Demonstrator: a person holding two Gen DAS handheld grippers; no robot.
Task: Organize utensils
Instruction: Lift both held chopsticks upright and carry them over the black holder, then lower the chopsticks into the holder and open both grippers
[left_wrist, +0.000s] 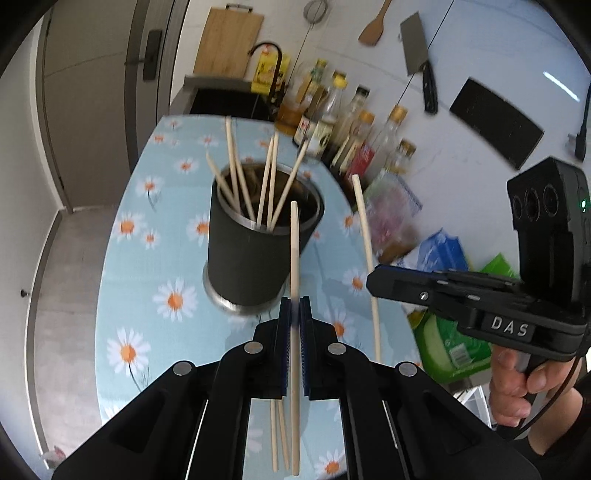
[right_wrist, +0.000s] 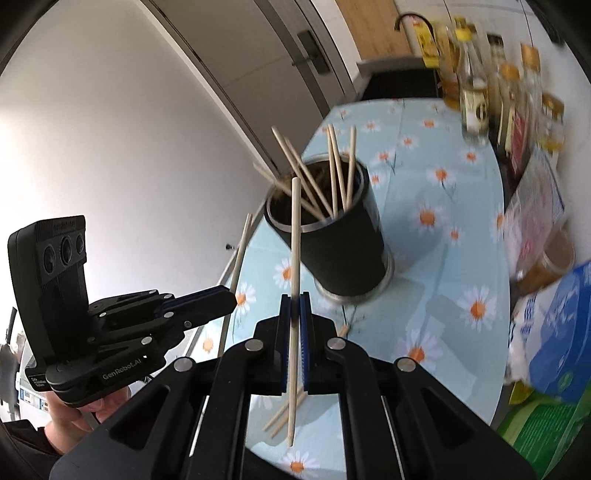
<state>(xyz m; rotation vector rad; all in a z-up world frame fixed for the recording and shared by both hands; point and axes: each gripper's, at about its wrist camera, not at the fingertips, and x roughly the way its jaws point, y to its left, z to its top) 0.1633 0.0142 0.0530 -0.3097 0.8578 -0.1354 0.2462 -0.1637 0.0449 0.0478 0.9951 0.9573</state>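
A dark round holder (left_wrist: 258, 240) with a steel rim stands on the daisy tablecloth and holds several wooden chopsticks (left_wrist: 271, 177). My left gripper (left_wrist: 294, 306) is shut on one chopstick (left_wrist: 294, 251), upright, just in front of the holder. My right gripper (right_wrist: 294, 299) is shut on another chopstick (right_wrist: 294, 236), held near the holder (right_wrist: 332, 236). The right gripper also shows in the left wrist view (left_wrist: 373, 280) with its chopstick (left_wrist: 364, 236). The left gripper shows in the right wrist view (right_wrist: 229, 299) with its chopstick (right_wrist: 238, 258). A few loose chopsticks (left_wrist: 279, 435) lie on the cloth below the grippers.
Several sauce and oil bottles (left_wrist: 351, 122) line the wall side of the table. Snack bags and a blue box (left_wrist: 439, 251) sit to the right, a green pack (left_wrist: 454, 343) near the table's edge. A sink (left_wrist: 225, 99) lies behind. The table's left edge (left_wrist: 110, 258) drops to the floor.
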